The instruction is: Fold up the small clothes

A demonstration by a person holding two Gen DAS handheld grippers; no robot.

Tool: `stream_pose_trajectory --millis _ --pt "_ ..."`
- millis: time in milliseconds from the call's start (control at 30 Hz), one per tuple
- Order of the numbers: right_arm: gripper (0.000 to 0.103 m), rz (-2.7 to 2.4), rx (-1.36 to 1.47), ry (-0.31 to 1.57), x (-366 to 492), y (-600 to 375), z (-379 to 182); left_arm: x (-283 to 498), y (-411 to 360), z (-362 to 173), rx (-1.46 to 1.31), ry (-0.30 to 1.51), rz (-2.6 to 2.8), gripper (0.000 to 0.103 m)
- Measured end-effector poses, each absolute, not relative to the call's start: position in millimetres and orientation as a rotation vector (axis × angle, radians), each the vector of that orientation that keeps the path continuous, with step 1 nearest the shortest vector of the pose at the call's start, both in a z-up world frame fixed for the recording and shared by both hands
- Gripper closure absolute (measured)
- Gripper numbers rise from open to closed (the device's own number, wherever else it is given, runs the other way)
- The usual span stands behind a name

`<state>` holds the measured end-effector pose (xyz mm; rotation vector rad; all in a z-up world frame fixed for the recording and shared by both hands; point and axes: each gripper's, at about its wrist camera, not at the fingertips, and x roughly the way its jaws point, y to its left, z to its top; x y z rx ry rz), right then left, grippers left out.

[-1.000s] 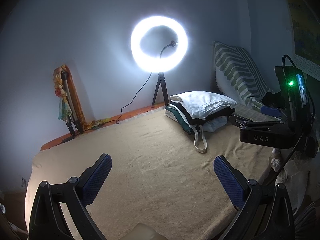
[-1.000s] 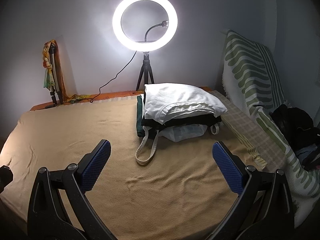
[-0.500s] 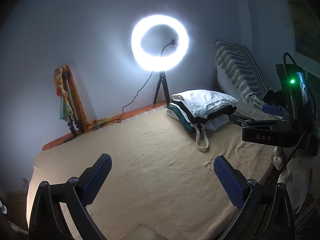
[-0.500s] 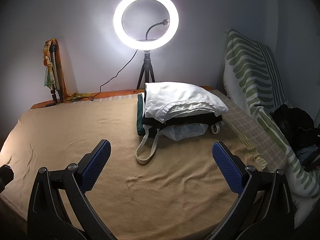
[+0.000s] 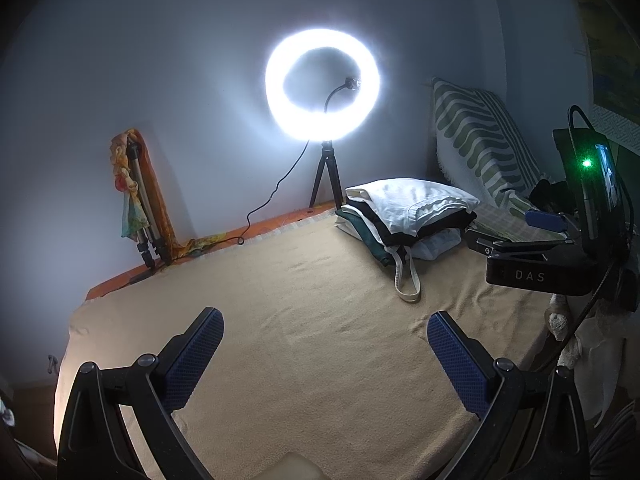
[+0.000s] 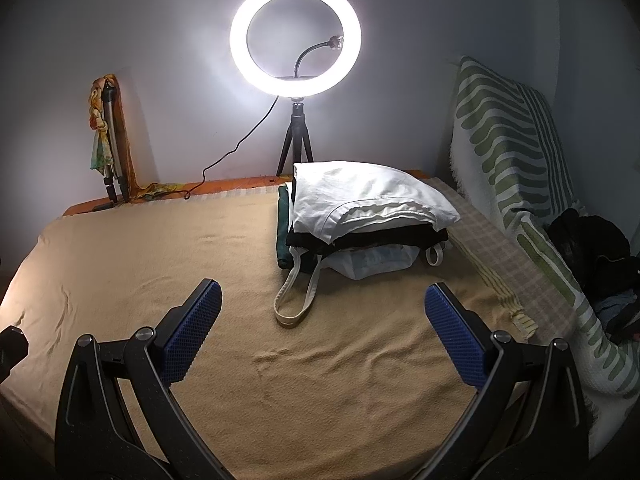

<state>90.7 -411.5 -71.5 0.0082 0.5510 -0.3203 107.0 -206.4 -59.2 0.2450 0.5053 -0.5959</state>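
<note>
Tan blanket [image 6: 320, 380] w/ clothes stack [image 6: 360, 216]; both grippers' jaws spread wide, nothing held.

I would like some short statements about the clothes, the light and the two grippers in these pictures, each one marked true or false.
1. Both grippers are open and hold nothing. True: left gripper, right gripper.
2. The top garment of the folded stack is black. False: the white garment is on top.
3. The ring light is switched on. True.
4. The cream strap hangs off the bed. False: it lies on the tan blanket.
</note>
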Motion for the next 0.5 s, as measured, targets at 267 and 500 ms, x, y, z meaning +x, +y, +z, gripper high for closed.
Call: stream_pose_trajectory --millis 267,500 --pt "0.000 -0.308 0.002 0.558 93.9 -413.2 -73.1 107.3 -204.4 -61.3 0.242 0.511 -0.587 0.000" --pt "0.000 -0.301 0.002 0.560 94.7 -413.9 -73.7 107.6 -202.2 -60.3 0.238 0.506 -0.580 0.000"
